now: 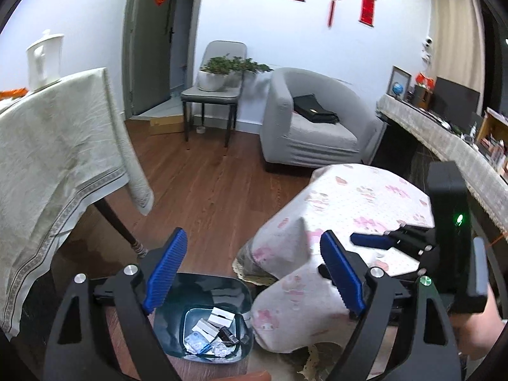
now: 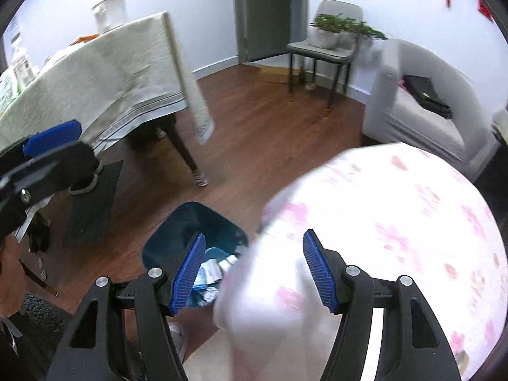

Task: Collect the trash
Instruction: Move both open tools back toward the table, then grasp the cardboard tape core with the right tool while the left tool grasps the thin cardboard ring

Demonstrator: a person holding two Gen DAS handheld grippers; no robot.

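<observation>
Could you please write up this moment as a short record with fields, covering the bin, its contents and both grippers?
bin: dark teal trash bin on the wood floor, beside the pink-patterned table cloth
contents: small boxes and wrappers at the bottom
left gripper: open, nothing between its pads, above the bin
right gripper: open, empty, over the bin's edge and the cloth
trash on the cloth: none visible

A dark bin [image 1: 209,314] with trash [image 1: 212,333] stands on the wood floor [image 1: 203,190], beside a pink-clothed desk [image 1: 355,209].
</observation>
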